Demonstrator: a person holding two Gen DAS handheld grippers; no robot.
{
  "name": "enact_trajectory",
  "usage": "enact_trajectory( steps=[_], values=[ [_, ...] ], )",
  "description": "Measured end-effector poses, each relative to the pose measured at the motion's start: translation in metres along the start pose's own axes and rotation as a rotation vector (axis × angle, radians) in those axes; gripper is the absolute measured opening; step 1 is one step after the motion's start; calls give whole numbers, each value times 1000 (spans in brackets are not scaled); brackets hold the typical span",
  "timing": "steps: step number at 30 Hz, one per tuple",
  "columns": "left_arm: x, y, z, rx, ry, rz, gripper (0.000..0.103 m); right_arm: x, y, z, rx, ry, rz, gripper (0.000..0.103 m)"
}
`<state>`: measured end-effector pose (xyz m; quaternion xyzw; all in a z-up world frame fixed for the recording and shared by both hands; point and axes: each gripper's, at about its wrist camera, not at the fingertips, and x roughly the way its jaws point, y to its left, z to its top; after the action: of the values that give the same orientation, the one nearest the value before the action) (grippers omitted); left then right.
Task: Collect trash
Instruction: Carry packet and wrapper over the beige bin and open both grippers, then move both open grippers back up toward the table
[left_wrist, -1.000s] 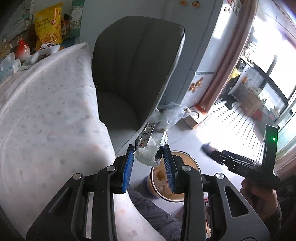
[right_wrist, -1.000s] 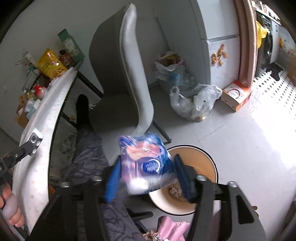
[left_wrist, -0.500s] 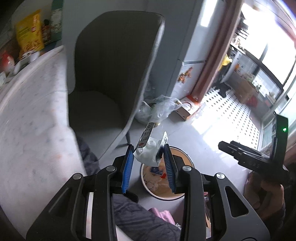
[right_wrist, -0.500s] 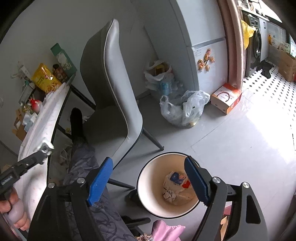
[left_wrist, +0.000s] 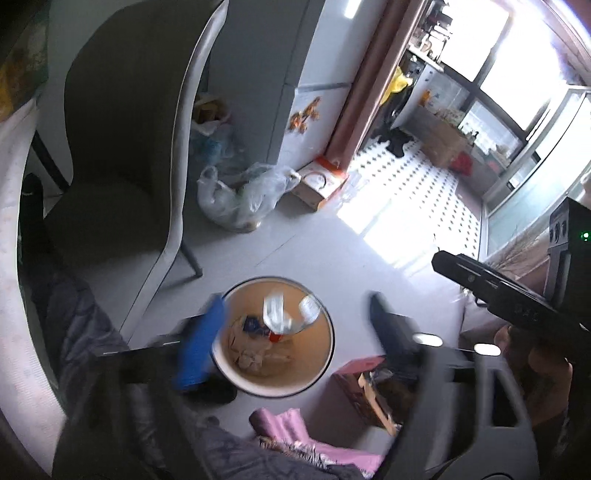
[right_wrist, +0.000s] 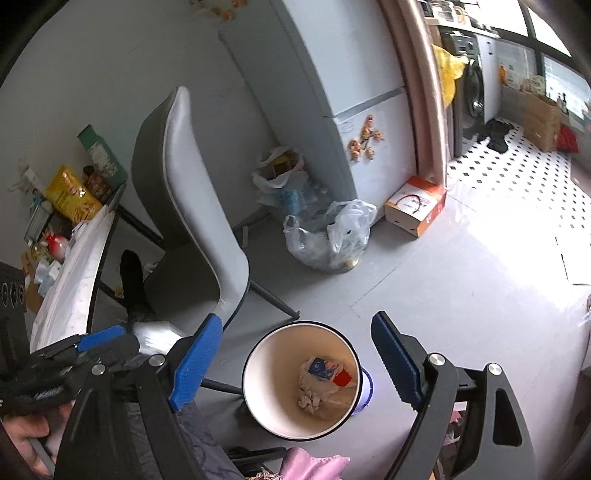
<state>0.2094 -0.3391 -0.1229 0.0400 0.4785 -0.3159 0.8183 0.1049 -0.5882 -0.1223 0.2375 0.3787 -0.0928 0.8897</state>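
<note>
A round cream trash bin (left_wrist: 321, 369) (right_wrist: 255, 354) stands on the grey floor beside the chair. In it lie a blue and red wrapper (right_wrist: 325, 371) and crumpled paper (right_wrist: 308, 400). In the left wrist view a white wrapper (left_wrist: 284, 314) is blurred in the air over the bin's mouth, free of the fingers. My left gripper (left_wrist: 295, 332) is open above the bin, blurred. My right gripper (right_wrist: 295, 365) is open and empty above the bin, and it also shows at the right of the left wrist view (left_wrist: 498, 288).
A grey chair (right_wrist: 192, 206) stands left of the bin. A table with a white cloth (right_wrist: 74, 277) is at far left. A clear plastic bag (right_wrist: 328, 236), a cardboard box (right_wrist: 413, 205) and a fridge (right_wrist: 332, 92) lie beyond. Pink cloth (left_wrist: 295, 435) lies near the bin.
My left gripper opened and let go of the white wrapper, which is dropping into the bin. My right gripper dropped its blue wrapper into the bin and stays open.
</note>
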Motion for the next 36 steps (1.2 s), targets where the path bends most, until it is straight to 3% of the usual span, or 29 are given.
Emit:
enact_trajectory(
  steps=[15, 22, 29, 33, 36],
  values=[
    [-36, 14, -7, -58, -66, 58, 93, 3, 16, -4, -25, 12, 41, 82],
    [-71, 33, -15, -123, -125, 44, 93, -5, 49, -4, -77, 6, 73, 82],
    [-114, 51, -29, -157, -222, 98, 96, -20, 90, -4, -148, -4, 104, 83],
    [-143, 56, -39, -155, -271, 122, 97, -36, 116, -6, -189, -23, 119, 96],
    [-166, 60, -45, -162, -303, 147, 97, -48, 134, -8, -212, -36, 125, 95]
  ],
)
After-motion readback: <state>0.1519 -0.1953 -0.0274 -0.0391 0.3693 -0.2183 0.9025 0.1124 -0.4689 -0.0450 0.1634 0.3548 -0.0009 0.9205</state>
